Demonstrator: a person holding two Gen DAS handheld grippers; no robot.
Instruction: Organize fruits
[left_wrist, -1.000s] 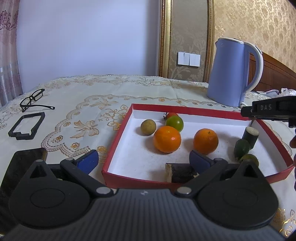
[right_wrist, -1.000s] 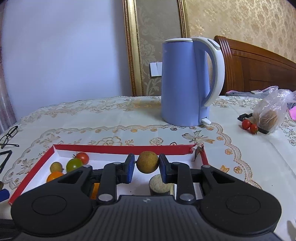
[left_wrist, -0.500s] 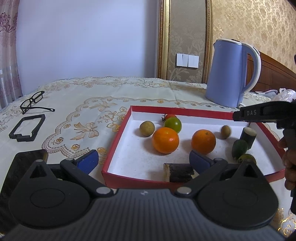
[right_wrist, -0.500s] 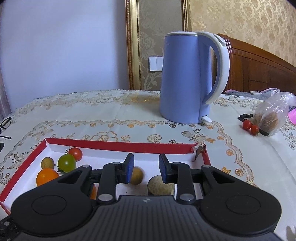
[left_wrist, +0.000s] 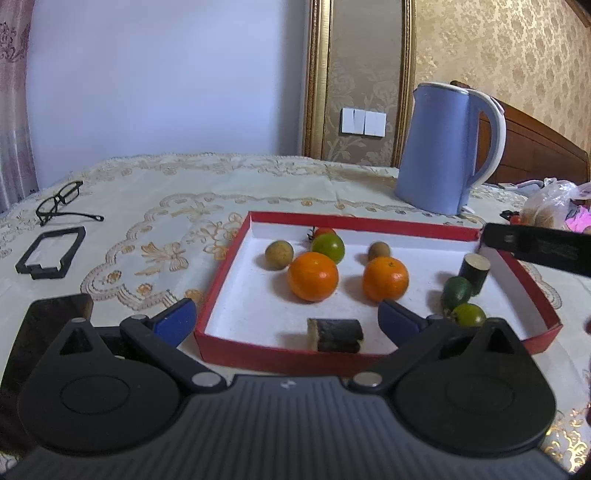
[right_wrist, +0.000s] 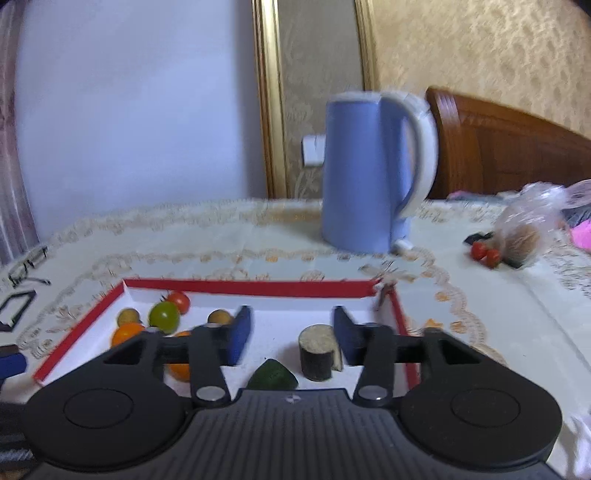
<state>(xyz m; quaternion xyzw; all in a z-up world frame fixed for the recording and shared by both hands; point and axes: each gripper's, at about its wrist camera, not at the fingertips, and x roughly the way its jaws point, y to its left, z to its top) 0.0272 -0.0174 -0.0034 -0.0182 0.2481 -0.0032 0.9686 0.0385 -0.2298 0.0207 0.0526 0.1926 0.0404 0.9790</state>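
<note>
Right gripper (right_wrist: 291, 339): released; jaws have just been opening and nothing lies between them. It points over the right part of the red box.
Left gripper (left_wrist: 286, 319): spread wide and empty, poised at the box's near edge.
Red box (right_wrist: 247, 287): shallow tray with a white floor, on the embroidered tablecloth (left_wrist: 207, 192); all sorted fruit sits inside it.
Small brown fruit (right_wrist: 219, 316): on the box floor toward the far wall, apart from the right gripper and just beyond its left finger; judged to be the piece just set down.
Other box contents: second brown fruit (left_wrist: 279, 254) near the left wall; green tomato (left_wrist: 328, 246) with a red tomato (left_wrist: 325, 232) behind it at the far wall; two oranges (left_wrist: 313, 276) mid-floor; two dark cane pieces, one upright (right_wrist: 317, 350) by the right wall, one lying (left_wrist: 335, 335) at the near wall with its long axis along that wall; two green fruits (left_wrist: 457, 292) at the near right corner.
Fruit still outside: two red cherry tomatoes (right_wrist: 485, 254) beside a plastic bag (right_wrist: 532, 225), at the table's right edge past the blue kettle (right_wrist: 369, 173).
Deciding relation: the loose tomatoes lie right of and beyond the right gripper, well apart from it; the left gripper is clearly farther, with the box between.
Likely next step: right gripper crosses to them, keeping clear of the bag.
</note>
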